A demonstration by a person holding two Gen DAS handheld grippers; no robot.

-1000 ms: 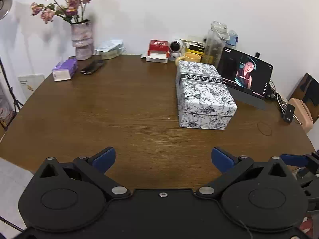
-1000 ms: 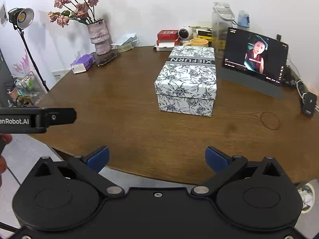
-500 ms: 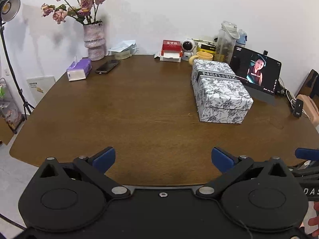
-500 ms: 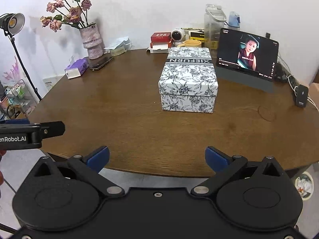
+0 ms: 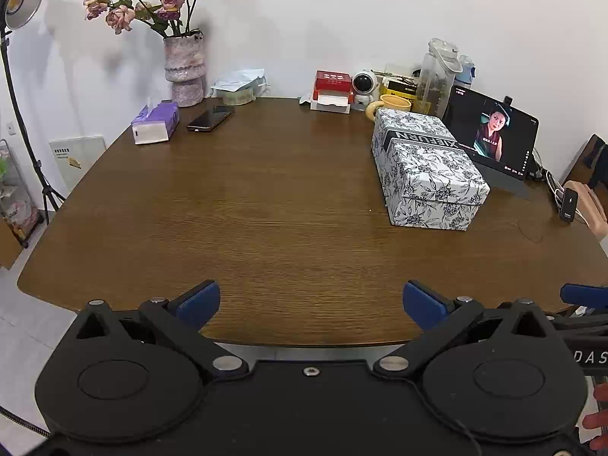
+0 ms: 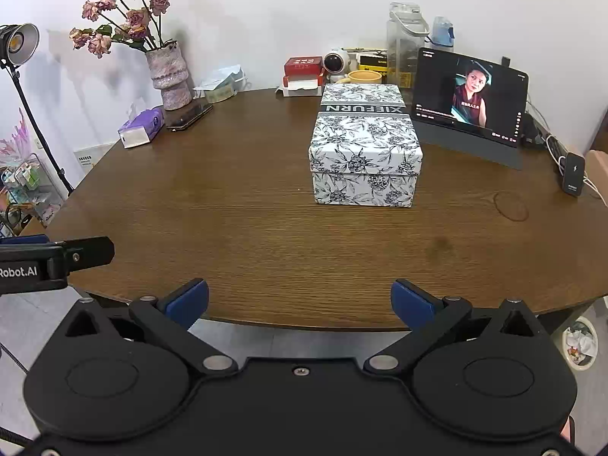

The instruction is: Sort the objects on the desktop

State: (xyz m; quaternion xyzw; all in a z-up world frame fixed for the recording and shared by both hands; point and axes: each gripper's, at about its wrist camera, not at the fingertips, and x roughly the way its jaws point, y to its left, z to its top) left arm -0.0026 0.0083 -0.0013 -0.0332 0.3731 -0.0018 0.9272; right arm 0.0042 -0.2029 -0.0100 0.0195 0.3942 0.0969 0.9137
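A floral black-and-white lidded box (image 5: pixel 429 174) (image 6: pixel 364 152) stands right of centre on the brown table (image 5: pixel 247 220) (image 6: pixel 228 220). Along the far edge lie a purple tissue pack (image 5: pixel 155 123) (image 6: pixel 141 127), a dark phone (image 5: pixel 210 117) (image 6: pixel 189 117), a red and white box (image 5: pixel 331 86) (image 6: pixel 302 74), a small white robot toy (image 5: pixel 364 84) (image 6: pixel 335 64) and a yellow mug (image 5: pixel 391 104) (image 6: pixel 364 76). My left gripper (image 5: pixel 309 300) is open at the table's near edge, holding nothing. My right gripper (image 6: pixel 298 298) is open too, beside it to the right.
A vase of dried roses (image 5: pixel 183 70) (image 6: pixel 169 76) stands at the back left. A propped tablet (image 5: pixel 492 138) (image 6: pixel 469 104) showing video stands behind the box, with bottles (image 6: pixel 404 43) beyond. A charger (image 6: pixel 573 178) with cables lies far right. A lamp stand (image 5: pixel 17 76) is left of the table.
Both grippers have drawn back from the table, so more of its near edge and the floor shows. The left view has also swung left. Both stay open.
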